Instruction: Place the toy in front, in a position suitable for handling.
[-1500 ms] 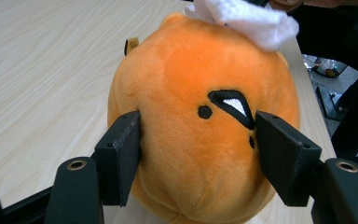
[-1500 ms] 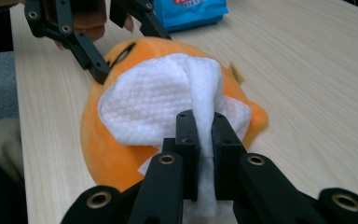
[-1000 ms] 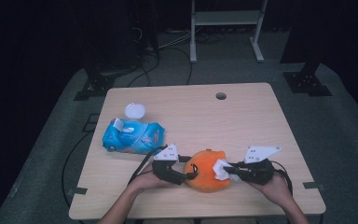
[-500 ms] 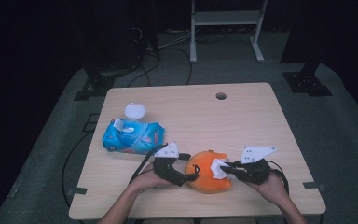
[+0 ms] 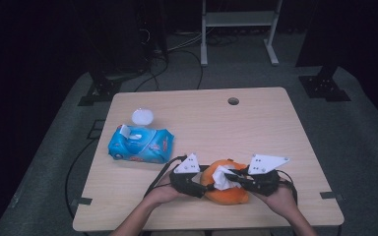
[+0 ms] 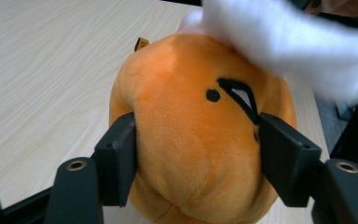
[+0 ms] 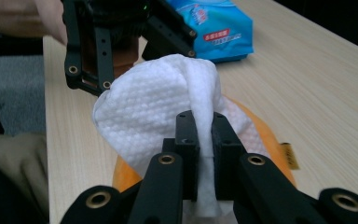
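Bracing the orange plush toy between its clamped jaws, the left gripper steadies it so the right gripper, pinched tight on a white wipe, can rub its top.

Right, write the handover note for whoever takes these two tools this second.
Left tool: jaws on both sides of the orange plush toy, pads pressing its sides; they have just been closing on it.
Right tool: shut on a white wipe, resting on top of the toy.
Toy sits near the front edge of the table; blue wipe pack lies to its left, flap open.
Done: wipe pulled, toy steadied.
Left: probably wiping the toy.
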